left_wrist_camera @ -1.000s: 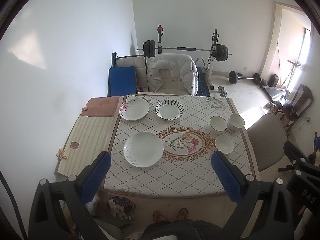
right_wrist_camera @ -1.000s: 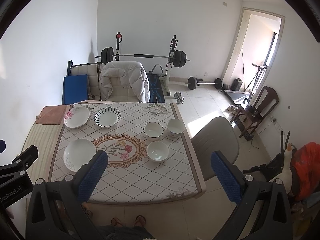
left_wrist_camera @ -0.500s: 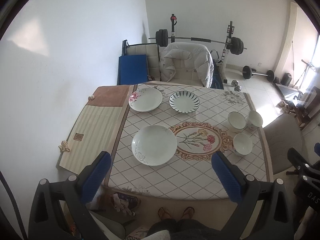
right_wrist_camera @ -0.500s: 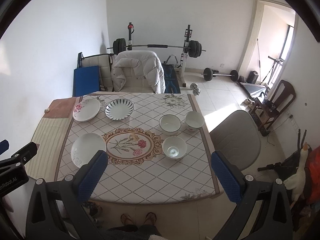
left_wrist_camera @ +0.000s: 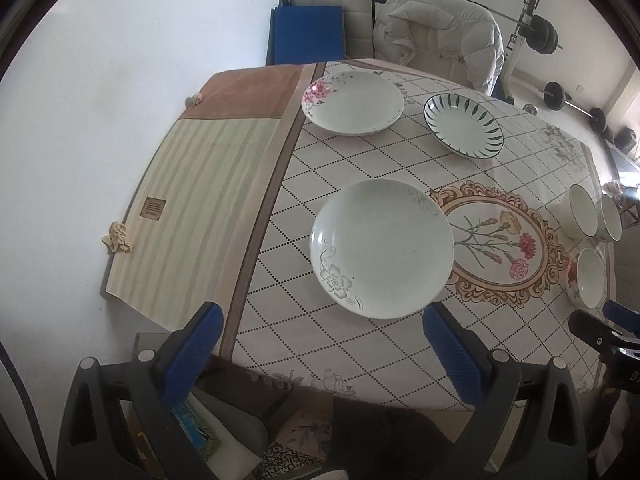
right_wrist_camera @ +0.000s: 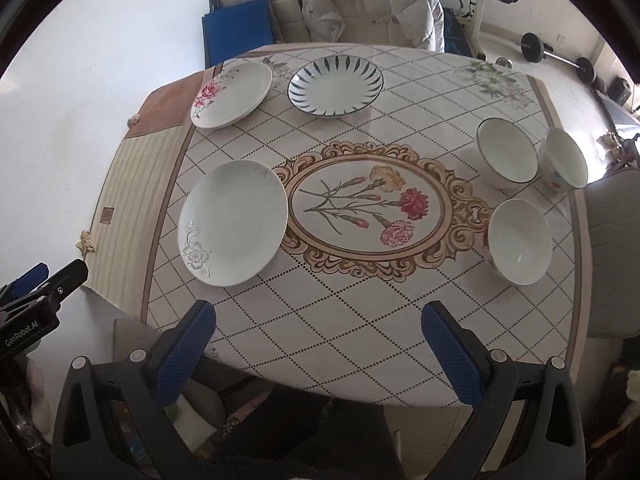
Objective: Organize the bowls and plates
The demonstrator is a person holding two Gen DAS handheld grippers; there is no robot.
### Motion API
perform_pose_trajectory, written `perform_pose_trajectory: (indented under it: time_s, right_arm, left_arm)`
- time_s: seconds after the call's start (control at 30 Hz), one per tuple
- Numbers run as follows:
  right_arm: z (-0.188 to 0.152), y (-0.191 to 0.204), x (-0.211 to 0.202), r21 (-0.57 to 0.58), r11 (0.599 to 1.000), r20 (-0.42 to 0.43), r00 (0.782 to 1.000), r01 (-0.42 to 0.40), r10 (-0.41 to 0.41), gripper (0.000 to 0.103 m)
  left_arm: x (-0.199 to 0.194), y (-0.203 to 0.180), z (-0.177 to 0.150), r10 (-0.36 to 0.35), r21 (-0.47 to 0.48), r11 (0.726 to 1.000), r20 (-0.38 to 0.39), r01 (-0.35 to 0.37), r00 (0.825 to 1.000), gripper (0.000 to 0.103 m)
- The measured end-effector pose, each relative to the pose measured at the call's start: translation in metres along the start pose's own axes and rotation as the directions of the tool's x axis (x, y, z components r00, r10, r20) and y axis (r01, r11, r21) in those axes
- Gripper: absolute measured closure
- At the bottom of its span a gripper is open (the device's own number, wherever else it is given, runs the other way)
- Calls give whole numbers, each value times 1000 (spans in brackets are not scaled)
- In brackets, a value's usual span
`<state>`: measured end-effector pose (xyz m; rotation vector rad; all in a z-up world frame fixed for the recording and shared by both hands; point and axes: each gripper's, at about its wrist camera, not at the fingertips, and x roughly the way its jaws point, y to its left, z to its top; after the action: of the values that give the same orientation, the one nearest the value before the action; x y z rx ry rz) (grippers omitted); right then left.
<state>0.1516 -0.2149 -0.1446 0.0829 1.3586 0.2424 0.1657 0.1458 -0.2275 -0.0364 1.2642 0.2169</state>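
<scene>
Meanwhile, at the near edge of the table, we hold both tools above the cloth with nothing taken up.
Left gripper [left_wrist_camera: 318, 316]: jaws spread wide and empty, poised above the table's near edge.
Just ahead of it: the grey-flower plate [left_wrist_camera: 382, 249], its near rim close to the right blue pad [left_wrist_camera: 448, 350] but, as far as we can tell, not touching.
Farther ahead: the pink-flower plate [left_wrist_camera: 352, 102] and, to its right, the striped plate [left_wrist_camera: 464, 125], the two apart.
Right gripper [right_wrist_camera: 318, 314]: likewise parted and carrying nothing, above bare cloth at the near edge of the table [right_wrist_camera: 360, 344].
Ahead and to its right: the nearest bowl [right_wrist_camera: 519, 242]; beyond it the rimmed bowl [right_wrist_camera: 506, 154] and the patterned bowl [right_wrist_camera: 564, 164], side by side.
Step in hand: we judge this the approach, with no dish stacked yet.
Next move: we would lower the left tool until one pad slips under the grey-flower plate's near rim and the other sits over it, then pinch; the shallow, glazed rim calls for a firm, level hold before lifting toward another plate.
</scene>
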Motion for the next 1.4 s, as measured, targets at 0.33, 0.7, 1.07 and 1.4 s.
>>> perform_pose_trajectory:
  time_s: [0.33,0.7,1.07,1.4]
  right_arm:
    - [75,13,161,129,987,-200,972,-99,123,1]
    - [107,26,261,211,971,-314,933,-113,177,39]
    - [106,40,282,196,974,-348,920,-116,180,80]
    - [116,0,265,255,958,-309,928,-129,207,81]
  left_arm:
    - [158,21,68,-183,24,981,-232,193,955,31]
    - [246,11,81,-238,83,952,-413,296,879,59]
    - [232,11,77,-249,78,949,-401,304,882,72]
    - [200,-36,84,-192,151,951,-392,269,900,79]
